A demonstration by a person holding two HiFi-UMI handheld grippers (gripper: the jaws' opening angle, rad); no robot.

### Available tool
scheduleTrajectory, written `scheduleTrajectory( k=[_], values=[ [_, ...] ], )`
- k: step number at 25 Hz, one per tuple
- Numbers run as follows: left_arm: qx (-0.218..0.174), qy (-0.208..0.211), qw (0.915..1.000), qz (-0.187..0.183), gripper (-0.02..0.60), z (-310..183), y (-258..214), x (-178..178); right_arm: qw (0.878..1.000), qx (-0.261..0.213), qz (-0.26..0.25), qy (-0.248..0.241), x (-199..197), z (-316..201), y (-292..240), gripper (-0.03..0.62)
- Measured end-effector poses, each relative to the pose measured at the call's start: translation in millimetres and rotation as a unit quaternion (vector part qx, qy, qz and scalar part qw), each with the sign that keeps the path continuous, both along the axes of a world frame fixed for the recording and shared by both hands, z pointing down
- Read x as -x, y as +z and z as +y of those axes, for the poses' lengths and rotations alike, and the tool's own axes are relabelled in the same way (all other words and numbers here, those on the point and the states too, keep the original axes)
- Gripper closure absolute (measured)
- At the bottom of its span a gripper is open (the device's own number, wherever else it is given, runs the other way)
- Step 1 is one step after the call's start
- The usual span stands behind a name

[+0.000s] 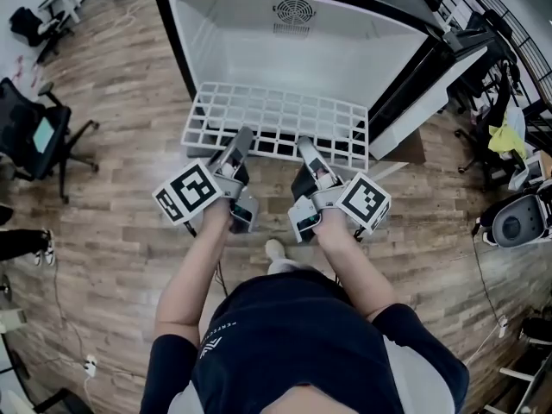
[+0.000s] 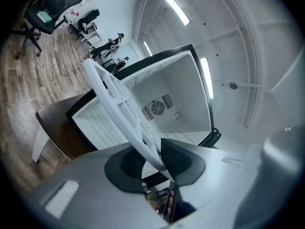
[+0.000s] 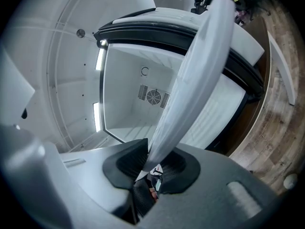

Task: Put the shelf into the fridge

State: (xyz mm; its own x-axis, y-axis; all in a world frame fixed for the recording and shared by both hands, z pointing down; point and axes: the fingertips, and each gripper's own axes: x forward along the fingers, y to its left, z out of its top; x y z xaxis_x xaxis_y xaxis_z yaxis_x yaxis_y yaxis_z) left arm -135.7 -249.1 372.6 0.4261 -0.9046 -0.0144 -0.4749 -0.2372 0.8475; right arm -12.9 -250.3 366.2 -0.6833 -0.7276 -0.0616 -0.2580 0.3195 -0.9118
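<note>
A white grid shelf [image 1: 276, 119] hangs level in front of the open fridge [image 1: 345, 59], its far edge at the fridge's mouth. My left gripper [image 1: 244, 134] is shut on the shelf's near edge, left of its middle. My right gripper [image 1: 305, 143] is shut on the same edge, right of its middle. In the left gripper view the shelf [image 2: 119, 104] runs edge-on out of the left gripper [image 2: 153, 159] toward the white fridge interior [image 2: 186, 94]. The right gripper view shows the shelf [image 3: 190, 89] clamped in the right gripper [image 3: 151, 161], with the round fan vent [image 3: 153, 97] on the back wall.
The fridge door [image 1: 431, 84] stands open to the right. A black office chair [image 1: 34, 136] is at the left. Racks, cables and a round grey machine [image 1: 517, 222] crowd the right side. The floor is wood plank [image 1: 112, 231].
</note>
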Motion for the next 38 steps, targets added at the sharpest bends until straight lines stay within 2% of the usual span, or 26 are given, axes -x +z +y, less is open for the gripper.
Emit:
scheduleTrajectory(
  k=[5,6,10,14,16,19,22,26,31,35,38],
  values=[
    [0.003,-0.005,0.9994,-0.035,0.476,-7,0,6,1.0,0.003,0.002,-0.001,0,-7,-1,0.53],
    [0.002,-0.005,0.9994,-0.034,0.476,-8,0,6,1.0,0.002,0.002,-0.001,0,-9,-1,0.53],
    [0.0,-0.002,1.0,0.008,0.476,-12,0,0,1.0,0.006,0.002,-0.003,1,-12,1,0.531],
    [0.003,-0.006,1.0,-0.007,0.476,-12,1,2,1.0,0.003,-0.007,-0.011,1,-14,0,0.531],
    [0.001,-0.008,1.0,-0.001,0.476,-12,1,2,1.0,-0.001,-0.011,-0.012,2,-14,-1,0.533],
    [0.002,-0.016,0.9995,-0.028,0.476,-10,3,7,1.0,-0.004,-0.016,-0.013,4,-11,-1,0.533],
    [0.0,-0.013,0.9999,0.001,0.477,-9,3,4,1.0,-0.007,-0.012,-0.015,4,-9,1,0.532],
    [0.003,-0.019,0.9993,-0.032,0.476,-10,2,8,1.0,-0.011,-0.008,-0.019,2,-13,0,0.531],
    [-0.001,-0.02,0.9998,0.008,0.476,-11,2,3,0.999,-0.001,-0.028,-0.028,3,-14,0,0.54],
    [0.004,-0.028,0.9995,-0.018,0.476,-10,4,7,0.999,0.005,-0.039,-0.035,3,-15,1,0.546],
    [0.002,-0.026,0.9996,0.007,0.476,-11,7,3,0.998,0.011,-0.043,-0.037,4,-15,4,0.549]
  ],
)
